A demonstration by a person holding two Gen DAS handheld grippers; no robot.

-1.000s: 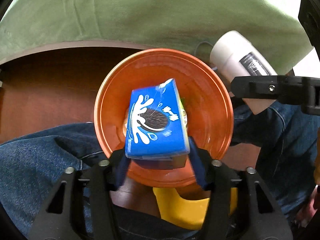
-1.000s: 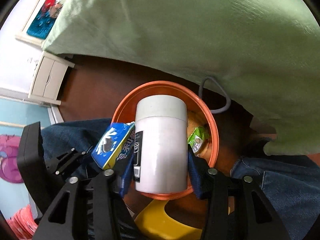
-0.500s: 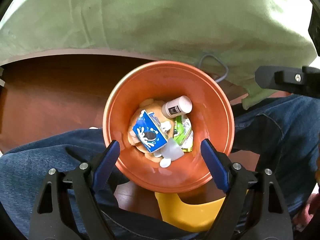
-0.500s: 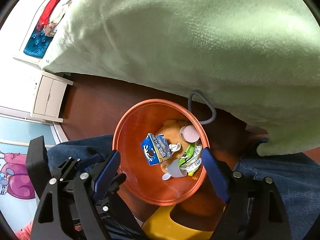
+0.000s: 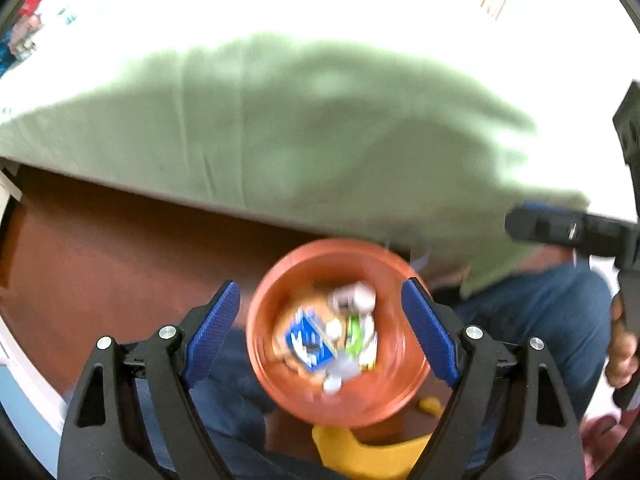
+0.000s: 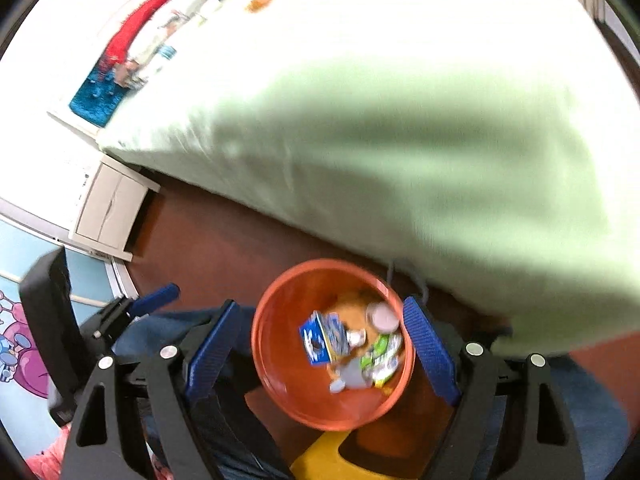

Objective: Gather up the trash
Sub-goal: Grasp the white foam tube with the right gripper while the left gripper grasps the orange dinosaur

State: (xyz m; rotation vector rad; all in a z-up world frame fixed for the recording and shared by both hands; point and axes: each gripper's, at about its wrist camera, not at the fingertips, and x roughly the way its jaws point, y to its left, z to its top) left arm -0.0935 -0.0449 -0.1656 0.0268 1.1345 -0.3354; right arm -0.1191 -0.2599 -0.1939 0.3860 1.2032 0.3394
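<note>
An orange bin point(image 5: 276, 364) stands on the floor below both grippers. In it lie a blue cookie box point(image 5: 308, 340), a white bottle point(image 5: 356, 300), a green wrapper point(image 5: 354, 334) and small scraps. My left gripper point(image 5: 320, 290) hangs well above the bin, open, with nothing between its blue pads. In the right wrist view the same bin point(image 6: 280, 360) holds the blue box point(image 6: 322, 338), the bottle point(image 6: 382, 316) and the wrapper point(image 6: 380, 356). My right gripper point(image 6: 322, 310) is open and empty above it. Both views are motion-blurred.
A green sheet point(image 5: 280, 140) hangs over the bed edge behind the bin. Brown floor point(image 5: 100, 260) lies to the left. A yellow stool point(image 5: 360, 452) and a person's jeans point(image 5: 540, 320) are close by the bin. A white cabinet point(image 6: 108, 212) stands far left.
The left gripper let go of the blue box and the right let go of the white bottle. Both now lie in the bin. Both grippers opened and rose.
</note>
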